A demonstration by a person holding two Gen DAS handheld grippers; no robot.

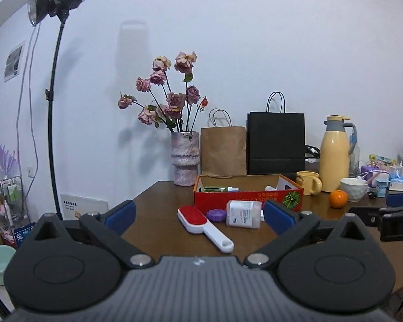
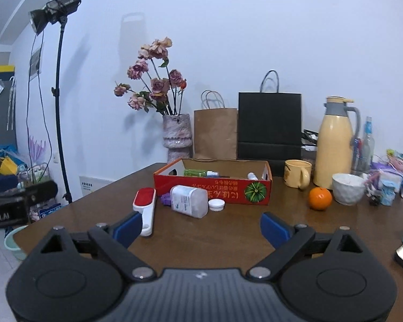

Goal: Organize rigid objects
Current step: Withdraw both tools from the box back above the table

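1. Looking along both tools, I see my left gripper [image 1: 198, 216] and my right gripper [image 2: 200, 228] spread wide, blue pads far apart, nothing between them and nothing held.
2. Both hang over the near edge of the dark brown wooden table [image 2: 228, 230], short of the loose items.
3. A red open-topped cardboard box with a green pumpkin print [image 2: 212, 187] sits at mid-table; a green tube and a small white bottle lie inside it, though I cannot make out more of its contents.
4. In front of the box lies a white lint brush with a red pad [image 2: 145, 206], handle toward me; in the right view it sits just beyond my left-hand pad.
5. A purple round ridged disc [image 1: 216, 214] rests between the brush and a clear plastic bottle with a white label [image 2: 189, 201], which lies on its side.
6. A white screw cap [image 2: 216, 204] lies flat just beside the bottle's mouth, close to the box front.
7. To the right stand a yellow mug [image 2: 297, 173], an orange fruit [image 2: 319, 198], a white faceted bowl [image 2: 346, 189] and a tall cream thermos jug [image 2: 334, 145].
8. Behind the box I see a mottled pink vase of dried roses [image 2: 177, 136], a brown paper bag [image 2: 215, 134] and a black paper bag [image 2: 268, 126] against the wall.
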